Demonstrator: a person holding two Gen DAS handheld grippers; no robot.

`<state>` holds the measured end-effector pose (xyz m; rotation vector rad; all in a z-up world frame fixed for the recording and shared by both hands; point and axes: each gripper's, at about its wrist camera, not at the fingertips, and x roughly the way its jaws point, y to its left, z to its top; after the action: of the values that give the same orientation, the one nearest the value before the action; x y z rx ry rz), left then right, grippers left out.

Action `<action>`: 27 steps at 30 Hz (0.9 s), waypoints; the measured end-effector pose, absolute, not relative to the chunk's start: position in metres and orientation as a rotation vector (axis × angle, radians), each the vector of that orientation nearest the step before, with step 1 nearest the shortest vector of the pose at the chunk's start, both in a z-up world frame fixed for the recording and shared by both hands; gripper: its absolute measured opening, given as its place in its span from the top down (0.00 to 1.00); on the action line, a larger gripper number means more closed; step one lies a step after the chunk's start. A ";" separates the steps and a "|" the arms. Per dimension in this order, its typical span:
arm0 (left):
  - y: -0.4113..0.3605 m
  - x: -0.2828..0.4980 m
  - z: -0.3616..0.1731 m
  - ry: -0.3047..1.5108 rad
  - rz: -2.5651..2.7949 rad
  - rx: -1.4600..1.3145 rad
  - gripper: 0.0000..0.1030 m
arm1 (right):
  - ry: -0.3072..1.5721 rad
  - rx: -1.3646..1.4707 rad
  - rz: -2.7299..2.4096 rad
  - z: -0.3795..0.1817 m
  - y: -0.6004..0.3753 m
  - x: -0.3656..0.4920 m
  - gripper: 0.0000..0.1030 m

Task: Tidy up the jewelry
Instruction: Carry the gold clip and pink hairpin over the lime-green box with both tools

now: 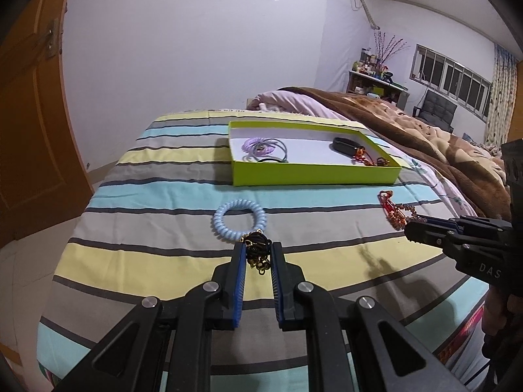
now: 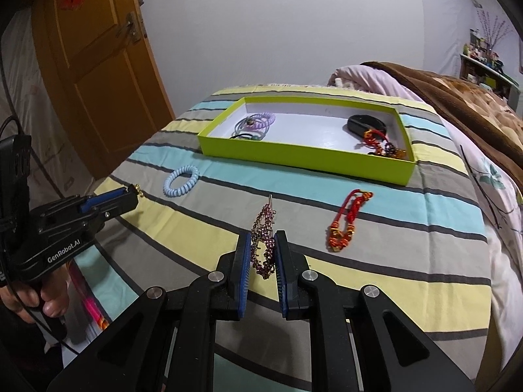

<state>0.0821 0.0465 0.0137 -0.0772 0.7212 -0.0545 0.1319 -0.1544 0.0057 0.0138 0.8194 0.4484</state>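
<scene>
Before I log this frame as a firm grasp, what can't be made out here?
- Left wrist view: the black-and-gold piece sits between the left gripper pads; contact unclear.
- Right wrist view: the purple beaded clip lower end is hidden between the right gripper pads.
- Green box: the items in its right corner are too small to identify.

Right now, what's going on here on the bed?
A person is sorting jewelry with a gripper in each hand. The left gripper is pinching a black and gold trinket, and the right gripper is pinching a purple beaded hair clip. A blue coil hair tie and red bracelet lie on the bedspread outside the green box.
</scene>
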 end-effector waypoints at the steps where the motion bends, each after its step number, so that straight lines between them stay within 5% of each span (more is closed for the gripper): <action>1: 0.045 0.082 0.014 0.721 -0.057 -0.076 0.86 | 0.818 0.018 0.448 0.006 -0.156 0.132 0.86; 27: 0.018 0.149 0.052 0.656 -0.106 -0.005 0.86 | 0.747 0.020 0.402 0.034 -0.176 0.178 0.86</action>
<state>0.1491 0.0180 0.0515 -0.0050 0.6565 -0.1060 0.1781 -0.1764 0.0345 0.0196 0.7471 0.4018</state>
